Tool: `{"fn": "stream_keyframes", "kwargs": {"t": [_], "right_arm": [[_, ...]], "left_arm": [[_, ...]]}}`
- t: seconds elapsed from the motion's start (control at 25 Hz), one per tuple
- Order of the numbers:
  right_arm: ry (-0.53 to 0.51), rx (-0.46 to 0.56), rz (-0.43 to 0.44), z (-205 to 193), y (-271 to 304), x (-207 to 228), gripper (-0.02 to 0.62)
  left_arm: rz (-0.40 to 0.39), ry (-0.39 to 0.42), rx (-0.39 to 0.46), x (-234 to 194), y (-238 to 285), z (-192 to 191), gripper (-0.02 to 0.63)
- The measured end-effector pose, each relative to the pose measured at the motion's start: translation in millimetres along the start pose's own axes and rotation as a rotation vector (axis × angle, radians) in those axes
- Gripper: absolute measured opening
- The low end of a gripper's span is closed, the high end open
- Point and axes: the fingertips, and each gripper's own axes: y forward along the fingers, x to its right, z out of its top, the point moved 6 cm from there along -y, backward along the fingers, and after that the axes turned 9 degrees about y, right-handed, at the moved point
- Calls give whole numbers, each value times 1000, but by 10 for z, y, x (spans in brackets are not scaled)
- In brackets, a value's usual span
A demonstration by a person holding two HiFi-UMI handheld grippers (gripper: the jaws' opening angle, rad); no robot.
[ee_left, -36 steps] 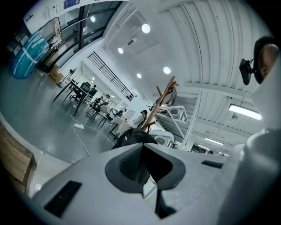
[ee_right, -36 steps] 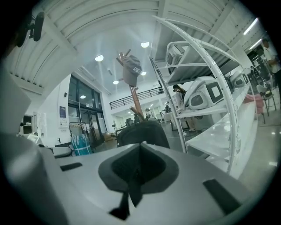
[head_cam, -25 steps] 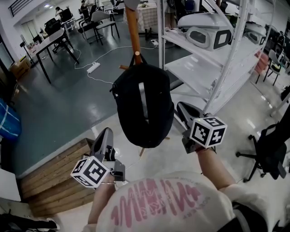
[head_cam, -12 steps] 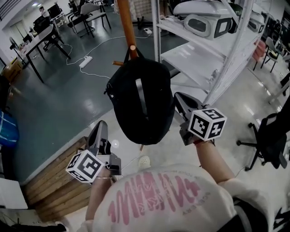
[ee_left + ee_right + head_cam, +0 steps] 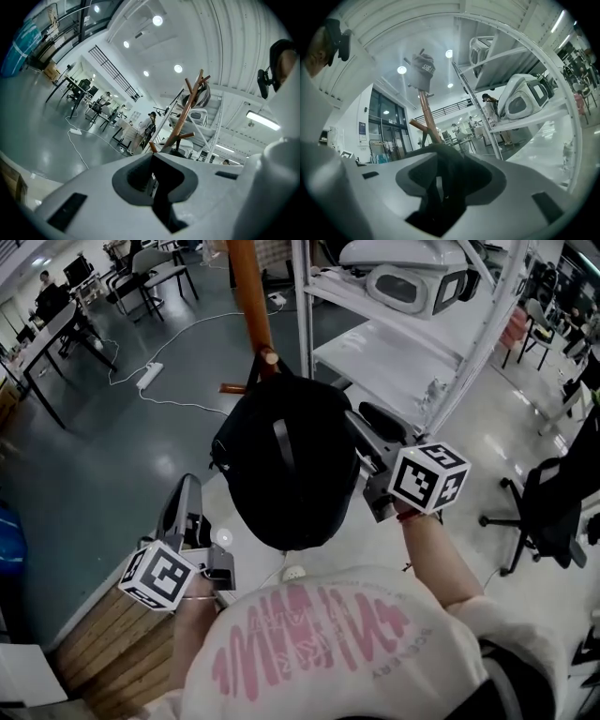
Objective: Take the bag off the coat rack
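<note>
A black backpack [image 5: 286,465] hangs by its top loop from a peg of the brown wooden coat rack [image 5: 246,296]. My right gripper [image 5: 361,427] is against the bag's right side. Its jaws are opening, and black bag fabric [image 5: 445,187] lies in the gap between them in the right gripper view, where the gripper [image 5: 440,161] points up along the rack pole [image 5: 429,117]. My left gripper [image 5: 187,488] hangs low at the bag's left, apart from it. It is shut and empty [image 5: 152,161], and it faces the rack [image 5: 185,115].
White metal shelving [image 5: 394,352] with white devices [image 5: 403,282] stands right behind the rack. A wooden platform [image 5: 122,643] lies at the lower left and a black office chair [image 5: 553,512] at the right. A grey cap [image 5: 423,70] tops the rack. A power strip [image 5: 148,376] lies on the floor.
My right gripper has moved up and in against the bag's right side. The left gripper has stayed low at the left. The bag still hangs on its peg.
</note>
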Motion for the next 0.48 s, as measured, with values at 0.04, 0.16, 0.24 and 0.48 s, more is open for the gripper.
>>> {"fn": "stream_keyframes", "kwargs": {"t": [0.04, 0.16, 0.24, 0.48], "right_arm": [[0, 6, 6, 8, 36, 10, 195], [-4, 8, 15, 4, 123, 47, 279], [-18, -2, 22, -14, 173, 64, 331], [-25, 3, 84, -64, 351, 88, 442]], "left_arm": [[-5, -2, -2, -31, 43, -3, 5], [-12, -20, -19, -79, 144, -37, 3], [-12, -27, -23, -112, 183, -48, 5], [-1, -24, -31, -230, 226, 1, 5]]}}
